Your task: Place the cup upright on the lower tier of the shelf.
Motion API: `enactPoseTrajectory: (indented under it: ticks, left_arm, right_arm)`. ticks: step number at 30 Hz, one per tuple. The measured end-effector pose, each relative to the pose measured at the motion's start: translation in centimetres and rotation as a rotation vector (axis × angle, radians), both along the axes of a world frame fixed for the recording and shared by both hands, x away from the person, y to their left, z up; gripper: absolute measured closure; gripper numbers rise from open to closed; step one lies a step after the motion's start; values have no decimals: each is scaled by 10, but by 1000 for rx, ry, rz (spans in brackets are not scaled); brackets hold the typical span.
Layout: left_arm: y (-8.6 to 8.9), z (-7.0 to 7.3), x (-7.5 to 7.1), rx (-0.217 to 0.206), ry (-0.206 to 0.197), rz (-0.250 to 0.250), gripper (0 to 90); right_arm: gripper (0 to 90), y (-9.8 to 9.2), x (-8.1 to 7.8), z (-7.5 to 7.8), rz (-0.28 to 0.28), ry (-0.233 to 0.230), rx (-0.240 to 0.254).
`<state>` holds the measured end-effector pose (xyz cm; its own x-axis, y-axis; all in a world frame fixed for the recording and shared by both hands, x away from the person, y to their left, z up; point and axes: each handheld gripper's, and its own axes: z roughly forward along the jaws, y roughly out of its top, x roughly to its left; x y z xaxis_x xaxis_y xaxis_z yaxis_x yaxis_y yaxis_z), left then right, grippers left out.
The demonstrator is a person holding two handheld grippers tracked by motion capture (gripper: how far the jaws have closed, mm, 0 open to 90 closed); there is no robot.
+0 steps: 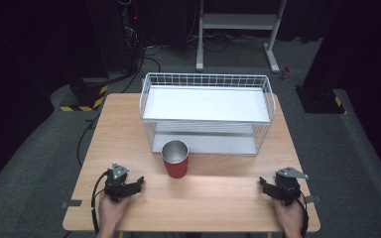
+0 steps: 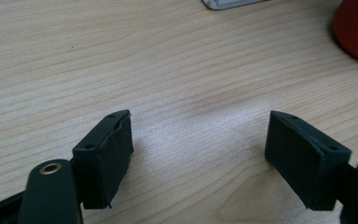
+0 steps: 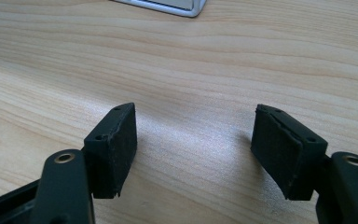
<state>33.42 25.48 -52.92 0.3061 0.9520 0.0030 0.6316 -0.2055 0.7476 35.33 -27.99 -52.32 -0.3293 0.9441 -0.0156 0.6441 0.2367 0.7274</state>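
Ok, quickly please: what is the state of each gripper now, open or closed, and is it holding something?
Left gripper: jaws open, holding nothing, over the bare light wooden table.
Right gripper: jaws open, holding nothing.

Black left hand-held gripper [image 1: 138, 182], right hand-held gripper [image 1: 263, 182], grey three-cornered plates, trailing cables

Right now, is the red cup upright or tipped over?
Upright: the red cup stands on its base on the table, open mouth up, before the wire rack.

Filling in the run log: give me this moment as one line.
left hand-held gripper: open, empty, on table | right hand-held gripper: open, empty | red cup: upright, before wire rack
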Motion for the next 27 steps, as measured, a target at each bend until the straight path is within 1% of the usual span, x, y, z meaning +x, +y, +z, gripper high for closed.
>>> enactPoseTrajectory:
  ticks: [4, 5, 7, 9, 18, 22, 24, 26, 27]
  left_arm:
    - [0, 0, 0, 6, 0, -6, 228]
    - [-1, 0, 0, -4, 5, -7, 221]
    - [0, 0, 1, 9, 8, -28, 192]
    - [0, 0, 1, 8, 10, -32, 178]
    - [0, 0, 1, 10, 11, -33, 173]
    - [1, 1, 1, 14, 26, -25, 156]
    - [1, 1, 0, 15, 23, -25, 155]
    - [2, 4, -2, -3, 15, -25, 154]
    - [2, 4, -2, -3, 15, -25, 152]
  right_arm:
    - [312, 0, 0, 0, 2, -1, -1]
    - [312, 0, 0, 0, 2, -1, -1]
    - [312, 0, 0, 0, 2, -1, -1]
    - [312, 0, 0, 0, 0, -2, 1]
    - [312, 0, 0, 0, 0, -3, 0]
    - [312, 0, 0, 0, 1, -2, 0]
    - [311, 0, 0, 0, 0, -3, 0]
    - [311, 0, 0, 0, 0, -3, 0]
    - [311, 0, 0, 0, 0, -3, 0]
